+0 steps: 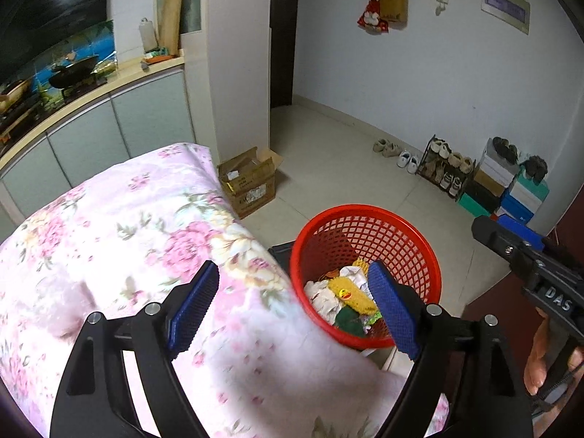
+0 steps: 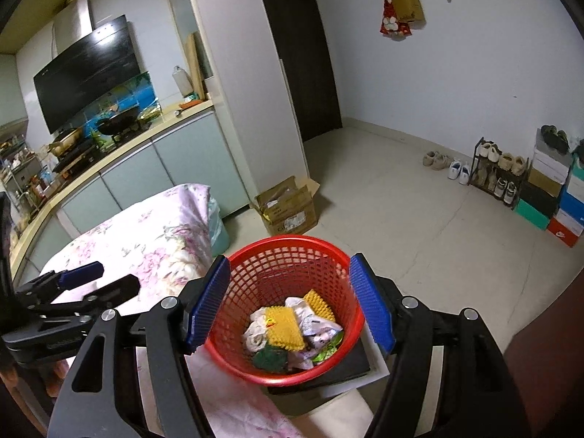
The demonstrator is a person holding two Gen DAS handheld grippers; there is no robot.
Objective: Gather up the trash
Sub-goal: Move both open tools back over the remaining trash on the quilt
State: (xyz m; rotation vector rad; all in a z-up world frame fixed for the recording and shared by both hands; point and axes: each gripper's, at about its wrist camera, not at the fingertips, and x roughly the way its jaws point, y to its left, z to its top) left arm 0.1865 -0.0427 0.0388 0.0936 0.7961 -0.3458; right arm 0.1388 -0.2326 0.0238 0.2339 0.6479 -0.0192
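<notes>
Left wrist view: the flowered pink cloth (image 1: 138, 241) spreads under and ahead of the left claw (image 1: 294, 301), filling the ground to its left side. The tiled floor (image 1: 346, 168) lies beyond, with a cardboard box (image 1: 252, 182) ahead of the claw and a shoe rack (image 1: 447, 168) far off to its right. The red mesh basket (image 1: 365, 215) stands just ahead and to the right of the claw, hard against the cloth's edge; the right blue pad (image 1: 392, 310) overlaps its rim in this view. The trash lies in the basket's bottom: a yellow bumpy piece (image 1: 350, 294), crumpled white paper (image 1: 321, 299) and a dark green scrap (image 1: 348, 319). The left claw's fingers stand wide apart with nothing between them. The right claw (image 1: 511, 244) shows at the far right edge, a hand (image 1: 540, 357) on its grip.

From the right wrist, the basket (image 2: 288, 248) sits straight ahead of the right claw (image 2: 292, 303), framed between its two blue pads, which stand apart and touch nothing. The same yellow piece (image 2: 283, 328) lies on top of the heap. The left claw (image 2: 98, 279) reaches in at the left, over the cloth (image 2: 153, 233).
</notes>
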